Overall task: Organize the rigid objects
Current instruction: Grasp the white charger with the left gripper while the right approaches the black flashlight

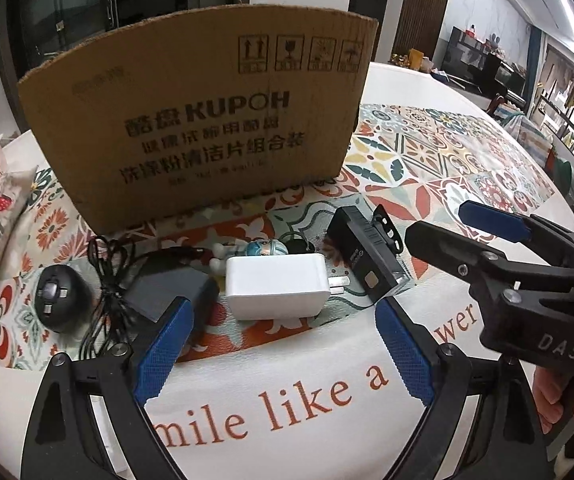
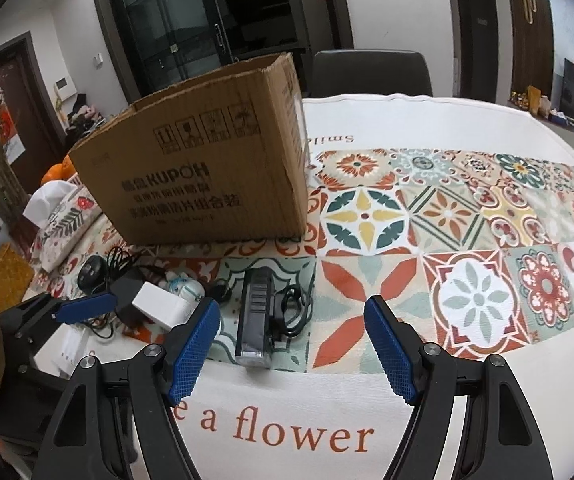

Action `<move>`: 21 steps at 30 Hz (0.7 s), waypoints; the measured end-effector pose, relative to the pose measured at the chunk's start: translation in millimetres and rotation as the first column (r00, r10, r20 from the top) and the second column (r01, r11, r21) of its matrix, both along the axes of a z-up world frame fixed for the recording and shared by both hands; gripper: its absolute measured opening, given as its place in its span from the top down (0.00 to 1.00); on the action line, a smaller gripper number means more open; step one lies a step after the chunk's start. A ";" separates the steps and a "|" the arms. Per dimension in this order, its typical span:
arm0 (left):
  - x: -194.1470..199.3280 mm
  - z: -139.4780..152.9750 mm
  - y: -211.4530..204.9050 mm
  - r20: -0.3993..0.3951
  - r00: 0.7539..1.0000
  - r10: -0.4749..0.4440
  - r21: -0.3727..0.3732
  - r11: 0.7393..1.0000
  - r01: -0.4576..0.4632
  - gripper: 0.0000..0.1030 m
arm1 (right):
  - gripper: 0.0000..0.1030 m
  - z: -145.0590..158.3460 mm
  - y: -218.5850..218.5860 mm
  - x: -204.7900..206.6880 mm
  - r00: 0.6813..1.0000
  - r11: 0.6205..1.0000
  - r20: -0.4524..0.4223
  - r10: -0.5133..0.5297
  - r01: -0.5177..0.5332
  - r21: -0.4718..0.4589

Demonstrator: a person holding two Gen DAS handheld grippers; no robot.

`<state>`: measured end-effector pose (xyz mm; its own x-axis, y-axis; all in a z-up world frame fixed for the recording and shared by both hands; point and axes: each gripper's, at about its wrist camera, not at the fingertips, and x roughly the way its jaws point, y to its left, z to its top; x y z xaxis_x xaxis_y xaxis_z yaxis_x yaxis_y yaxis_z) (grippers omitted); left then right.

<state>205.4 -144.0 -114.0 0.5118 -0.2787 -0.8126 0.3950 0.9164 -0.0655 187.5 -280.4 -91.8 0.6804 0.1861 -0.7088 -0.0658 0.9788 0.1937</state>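
Count from my station: one cardboard box (image 1: pixel 203 120), five loose items on the tablecloth (image 2: pixel 467 216) in front of it, two grippers.

Item one, a white charger block (image 1: pixel 277 286) with two metal prongs facing right, lying flat just ahead of my left gripper (image 1: pixel 283 336). Item two, a dark grey adapter (image 1: pixel 167 290) touching the inner side of the left gripper's left finger, with a bundled black cable (image 1: pixel 105 280) beside it. Item three, a round black device (image 1: pixel 61 296) with a small lens-like face, furthest left. Item four, a long black rectangular unit (image 2: pixel 255 316) with a clear end and a strap mount, lying between the charger and the open cloth, just ahead of my right gripper (image 2: pixel 293 344). Item five, a small white and blue figurine (image 1: pixel 247 252) lying behind the charger, partly hidden.

The box stands upright at the back, open-topped, brown, printed KUPOH with four handling symbols; its contents cannot be seen.

Left gripper: jaws wide apart, holding nothing. Right gripper: jaws wide apart, holding nothing, hovering above the cloth.

One patterned tissue pouch (image 2: pixel 67 220) lies left of the box.
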 end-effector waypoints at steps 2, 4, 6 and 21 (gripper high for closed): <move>2.8 -3.7 -1.7 0.000 1.000 0.007 0.002 1.000 -0.007 0.10 | 0.27 -2.4 0.2 1.7 1.000 1.000 -0.008 0.011 -0.011 0.004; 4.9 -6.2 -3.9 0.007 1.000 0.012 0.002 1.000 -0.012 0.10 | 0.27 -4.7 0.2 3.9 1.000 1.000 -0.014 0.016 -0.016 0.003; 6.6 -6.9 -5.8 0.015 1.000 0.019 0.008 1.000 -0.019 0.10 | 0.27 -7.8 0.5 6.3 0.999 1.000 -0.023 0.027 -0.027 0.009; 15.2 -22.5 -10.5 -0.012 0.997 0.071 -0.007 0.997 -0.071 0.23 | 0.27 -17.7 -6.3 10.4 0.999 0.999 -0.051 0.016 -0.014 0.033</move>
